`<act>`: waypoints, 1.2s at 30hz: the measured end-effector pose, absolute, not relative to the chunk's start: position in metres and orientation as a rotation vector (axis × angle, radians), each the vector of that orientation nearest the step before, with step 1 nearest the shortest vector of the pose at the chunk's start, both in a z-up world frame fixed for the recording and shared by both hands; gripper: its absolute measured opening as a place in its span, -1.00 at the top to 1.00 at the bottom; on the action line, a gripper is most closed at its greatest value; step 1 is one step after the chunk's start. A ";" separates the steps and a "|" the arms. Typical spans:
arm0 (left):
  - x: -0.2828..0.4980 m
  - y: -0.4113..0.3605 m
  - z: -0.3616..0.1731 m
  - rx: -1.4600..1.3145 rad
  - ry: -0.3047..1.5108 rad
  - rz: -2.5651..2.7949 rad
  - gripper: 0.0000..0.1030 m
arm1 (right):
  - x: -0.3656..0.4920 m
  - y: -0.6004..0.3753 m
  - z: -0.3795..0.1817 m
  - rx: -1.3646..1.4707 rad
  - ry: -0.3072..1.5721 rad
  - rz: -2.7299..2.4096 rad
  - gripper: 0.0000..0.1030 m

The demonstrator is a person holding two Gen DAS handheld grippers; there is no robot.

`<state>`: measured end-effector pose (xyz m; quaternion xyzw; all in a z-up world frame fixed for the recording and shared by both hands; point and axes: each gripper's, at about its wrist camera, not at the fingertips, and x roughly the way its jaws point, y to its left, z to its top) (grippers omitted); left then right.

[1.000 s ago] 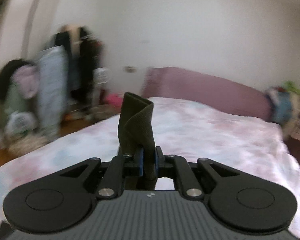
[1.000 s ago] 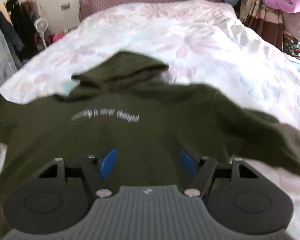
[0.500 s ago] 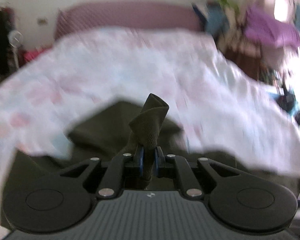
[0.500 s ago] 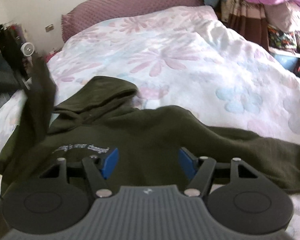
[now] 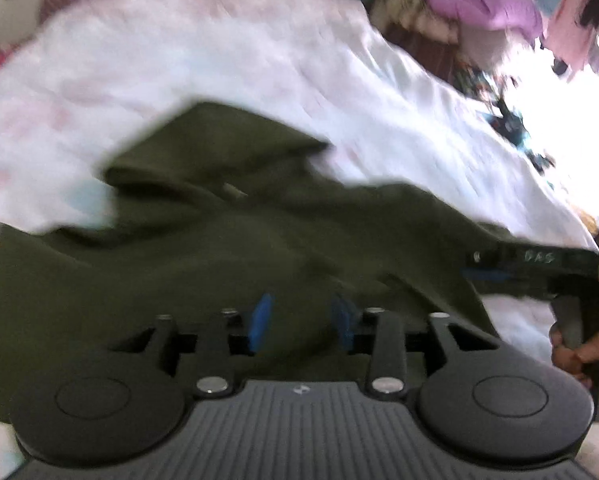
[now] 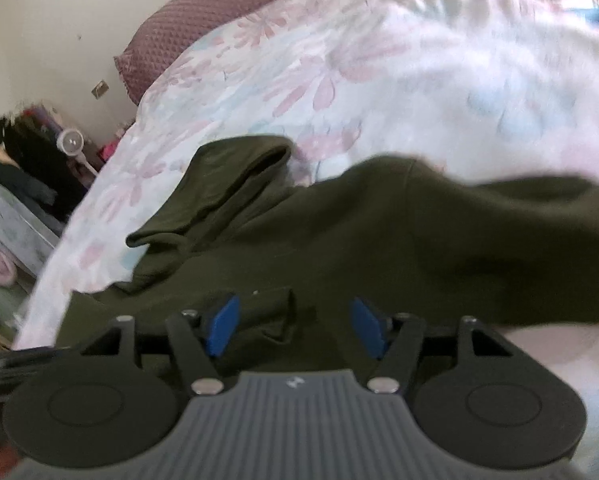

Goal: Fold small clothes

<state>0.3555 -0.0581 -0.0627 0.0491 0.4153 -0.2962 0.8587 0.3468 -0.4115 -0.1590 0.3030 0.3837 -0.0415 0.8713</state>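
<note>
Left gripper (image 5: pixel 301 322), clamped on a sleeve cuff a second ago, now stands parted and empty above the olive hoodie (image 5: pixel 227 248). The sleeve lies across the hoodie's body. Right gripper (image 6: pixel 295 328) has swung rightward.

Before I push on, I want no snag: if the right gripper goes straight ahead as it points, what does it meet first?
Most likely the olive hoodie. The right gripper is open, with the dark fabric directly beyond its fingers. The floral bedspread lies farther on. Depth is unclear in the fisheye blur.
</note>
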 end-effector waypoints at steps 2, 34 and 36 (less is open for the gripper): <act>0.368 -0.024 -0.053 0.136 0.842 -0.513 0.02 | 0.358 -0.412 -0.173 0.721 0.825 -0.075 -0.19; 0.493 0.083 -0.129 -0.008 0.878 -0.159 0.85 | 0.427 -0.413 -0.156 0.470 0.705 -0.115 1.00; 0.499 0.071 -0.139 0.064 0.892 -0.162 0.86 | 0.428 -0.415 -0.167 0.468 0.701 -0.130 1.00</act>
